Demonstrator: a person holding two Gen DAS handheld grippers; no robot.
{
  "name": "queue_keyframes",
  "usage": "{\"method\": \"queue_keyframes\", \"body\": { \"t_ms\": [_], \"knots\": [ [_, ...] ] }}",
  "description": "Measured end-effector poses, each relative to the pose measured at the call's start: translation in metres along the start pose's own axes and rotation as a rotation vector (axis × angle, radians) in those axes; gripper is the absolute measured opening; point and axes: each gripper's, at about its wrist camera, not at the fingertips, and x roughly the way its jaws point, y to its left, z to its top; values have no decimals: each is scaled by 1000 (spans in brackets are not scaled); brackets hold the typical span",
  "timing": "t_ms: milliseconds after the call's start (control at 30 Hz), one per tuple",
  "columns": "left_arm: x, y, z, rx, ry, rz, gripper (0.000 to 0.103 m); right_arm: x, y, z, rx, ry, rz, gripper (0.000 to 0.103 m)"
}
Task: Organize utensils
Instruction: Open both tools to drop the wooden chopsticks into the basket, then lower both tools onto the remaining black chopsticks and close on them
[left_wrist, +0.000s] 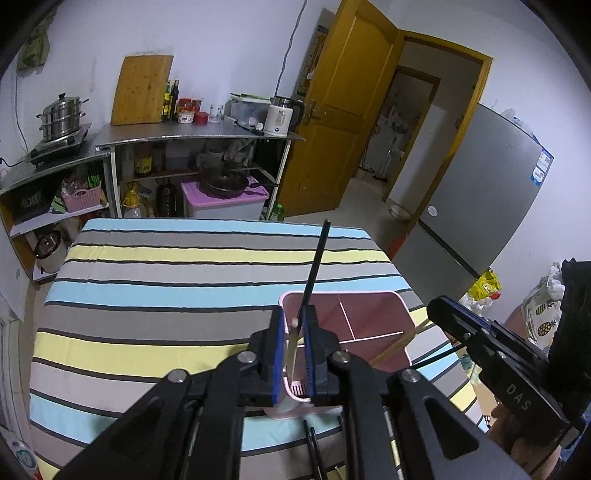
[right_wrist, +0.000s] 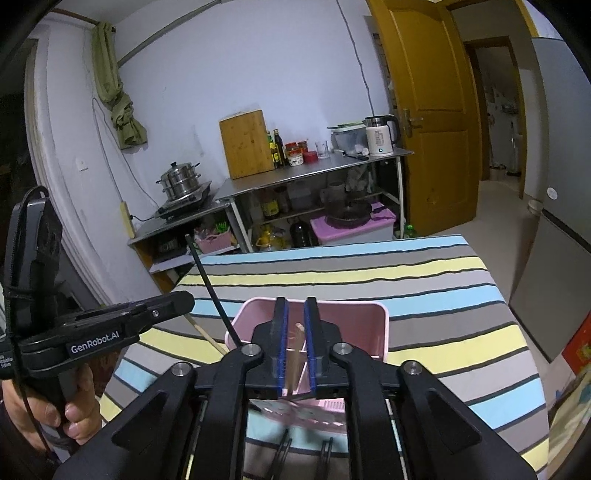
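Readable text: "DAS" on the right gripper's body in the left view; "GenRobot.AI" on the left gripper's body in the right view. Fridge (left_wrist: 491, 206) carries a blue sticker, text too small to read.

Left gripper (left_wrist: 295, 354) hangs over the near-left corner of the pink bin (left_wrist: 369, 295), jaws a narrow gap apart. A pale chopstick (left_wrist: 292, 350) stands between the pads; contact cannot be told. A black chopstick (left_wrist: 314, 266) rises tilted from the same corner, just beside the right pad. A hand (right_wrist: 55, 410) grips the left handle.

Right gripper (right_wrist: 295, 347) sits above the bin's near side, jaws narrowly apart around a wooden chopstick (right_wrist: 297, 343); whether it is clamped cannot be told. Another wooden chopstick (left_wrist: 399, 343) leans over the bin's rim.

Bin sits near the table's front edge on the striped cloth (left_wrist: 166, 277), white dividers inside. Cloth is bare to the left and behind the bin. Shelf (left_wrist: 199, 133) stands well beyond the far edge.
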Motion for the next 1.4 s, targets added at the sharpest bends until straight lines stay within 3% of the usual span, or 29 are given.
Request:
{"method": "queue_keyframes", "body": {
  "t_ms": [67, 333, 633, 1100, 1400],
  "knots": [
    [-5, 1, 0, -2, -14, 3, 21, -3, -1, 1, 3, -6, -1, 12],
    [-42, 6, -5, -15, -91, 3, 27, -38, -3, -4, 11, -61, 7, 13],
    [-72, 2, -45, -3, -115, 6, 27, -77, -4, -33, -4, -93, 10, 13],
    [-71, -5, -129, 1, 8, -7, 27, -89, -16, -115, 47, 53, 43, 13],
    [-68, -11, -163, -1, 69, -11, 27, -89, -21, -135, 62, 96, 32, 13]
  ]
}}
